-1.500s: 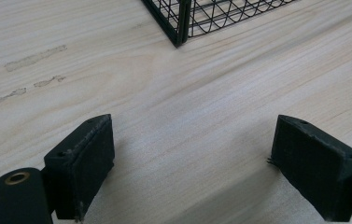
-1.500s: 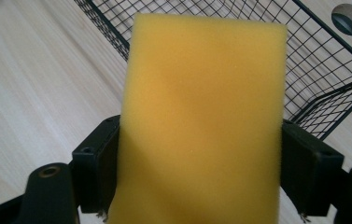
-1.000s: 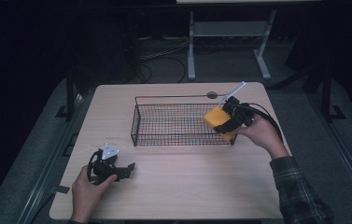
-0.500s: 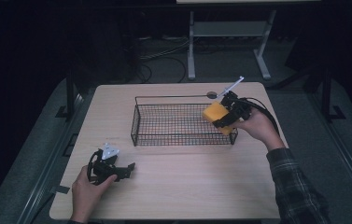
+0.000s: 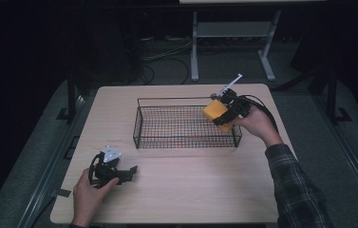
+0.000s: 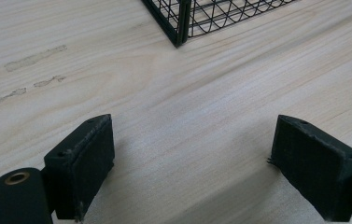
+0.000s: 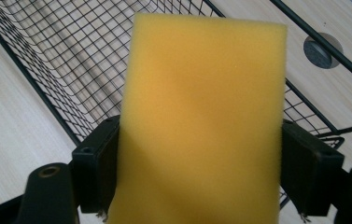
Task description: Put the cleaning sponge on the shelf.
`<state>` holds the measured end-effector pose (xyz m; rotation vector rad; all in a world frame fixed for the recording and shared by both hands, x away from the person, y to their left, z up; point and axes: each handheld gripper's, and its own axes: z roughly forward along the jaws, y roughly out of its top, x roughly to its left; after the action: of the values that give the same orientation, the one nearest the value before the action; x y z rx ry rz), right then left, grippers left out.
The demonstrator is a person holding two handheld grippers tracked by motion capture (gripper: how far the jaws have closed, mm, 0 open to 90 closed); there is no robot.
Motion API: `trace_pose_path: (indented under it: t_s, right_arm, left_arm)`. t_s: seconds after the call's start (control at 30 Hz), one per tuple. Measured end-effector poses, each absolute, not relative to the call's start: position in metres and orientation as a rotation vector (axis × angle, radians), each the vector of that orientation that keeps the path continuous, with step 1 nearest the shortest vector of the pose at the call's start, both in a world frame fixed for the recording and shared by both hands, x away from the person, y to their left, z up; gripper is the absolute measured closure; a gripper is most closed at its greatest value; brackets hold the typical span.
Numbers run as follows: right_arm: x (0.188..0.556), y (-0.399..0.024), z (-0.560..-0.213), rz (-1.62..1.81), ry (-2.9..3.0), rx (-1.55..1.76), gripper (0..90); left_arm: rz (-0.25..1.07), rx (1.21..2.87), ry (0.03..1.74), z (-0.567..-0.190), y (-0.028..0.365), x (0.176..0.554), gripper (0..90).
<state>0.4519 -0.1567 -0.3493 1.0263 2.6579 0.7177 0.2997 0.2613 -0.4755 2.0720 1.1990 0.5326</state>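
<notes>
The yellow sponge (image 7: 201,121) was clamped between the two black jaws of the right gripper (image 5: 225,113), its flat sides pressed by both pads and its upper part standing out beyond them. It was held over the right end of the wire basket (image 5: 141,124), near the table's (image 5: 191,194) far right corner. The left gripper (image 5: 130,170) rested near the front left corner, jaws spread wide apart over bare wood.
</notes>
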Motion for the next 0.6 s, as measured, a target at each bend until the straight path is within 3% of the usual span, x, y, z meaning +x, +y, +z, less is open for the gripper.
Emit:
trace_pose_path:
  t_s: [0.6]
  right_arm:
    - [0.468, -0.153, -0.376, 0.689, 2.68, 1.056, 23.6]
  left_arm:
    - [0.533, 2.073, 1.199, -0.475, 0.261, 0.3, 12.5]
